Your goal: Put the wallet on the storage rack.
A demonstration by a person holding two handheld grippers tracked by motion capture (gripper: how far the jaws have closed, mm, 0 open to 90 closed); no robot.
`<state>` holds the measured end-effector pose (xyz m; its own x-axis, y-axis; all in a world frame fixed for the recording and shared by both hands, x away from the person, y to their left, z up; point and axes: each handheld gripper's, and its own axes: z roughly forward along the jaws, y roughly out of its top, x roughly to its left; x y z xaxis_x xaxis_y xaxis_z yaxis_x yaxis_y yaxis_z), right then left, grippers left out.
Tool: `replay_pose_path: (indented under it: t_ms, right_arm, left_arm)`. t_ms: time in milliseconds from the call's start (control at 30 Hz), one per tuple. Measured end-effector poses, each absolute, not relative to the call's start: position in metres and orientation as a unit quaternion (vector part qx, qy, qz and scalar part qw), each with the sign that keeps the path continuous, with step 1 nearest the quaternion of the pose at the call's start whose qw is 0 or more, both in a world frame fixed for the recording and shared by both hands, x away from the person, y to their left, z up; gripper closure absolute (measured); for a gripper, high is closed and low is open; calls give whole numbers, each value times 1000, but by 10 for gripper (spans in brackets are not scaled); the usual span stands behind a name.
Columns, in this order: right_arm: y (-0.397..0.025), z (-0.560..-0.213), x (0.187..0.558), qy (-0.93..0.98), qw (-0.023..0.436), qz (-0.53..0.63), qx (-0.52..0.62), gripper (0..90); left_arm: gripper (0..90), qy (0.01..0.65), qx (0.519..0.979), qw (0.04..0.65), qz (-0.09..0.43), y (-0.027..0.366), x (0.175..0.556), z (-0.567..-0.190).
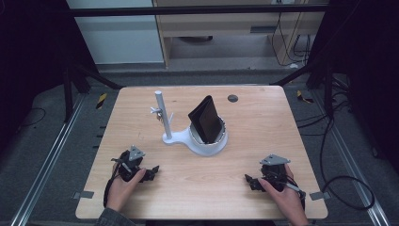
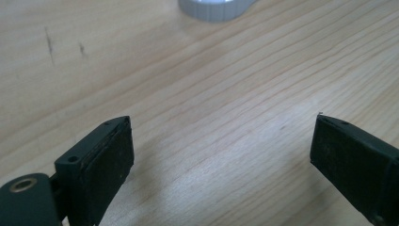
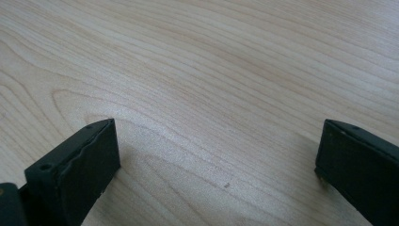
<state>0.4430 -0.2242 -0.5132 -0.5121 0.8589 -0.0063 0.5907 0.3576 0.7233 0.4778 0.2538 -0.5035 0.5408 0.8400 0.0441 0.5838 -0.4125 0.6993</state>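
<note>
Black wallet (image 1: 206,120) upright in white holder (image 1: 208,142) at bench (image 1: 263,117) centre, left gripper (image 1: 153,170) at 7 o'clock, right gripper (image 1: 248,180) at 5; in both gripper views, fingers (image 2: 101,160) spread, empty: nothing begun.

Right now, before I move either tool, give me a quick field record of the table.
left tool: open, nothing held, low over bare wood at near left
right tool: open, nothing held, near right
wallet: black, standing tilted in the white bowl, mid-table
post: white, upright on the bowl's base, small keys hanging on it
table: light wood
</note>
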Motion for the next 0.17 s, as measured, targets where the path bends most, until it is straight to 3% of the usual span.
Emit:
replay_pose_path:
  t_ms: [167]
  right_arm:
    - [-224, -513, 442, 799, 199, 339, 455, 4]
  left_arm:
    - [25, 442, 808, 335, 197, 254, 482, -508]
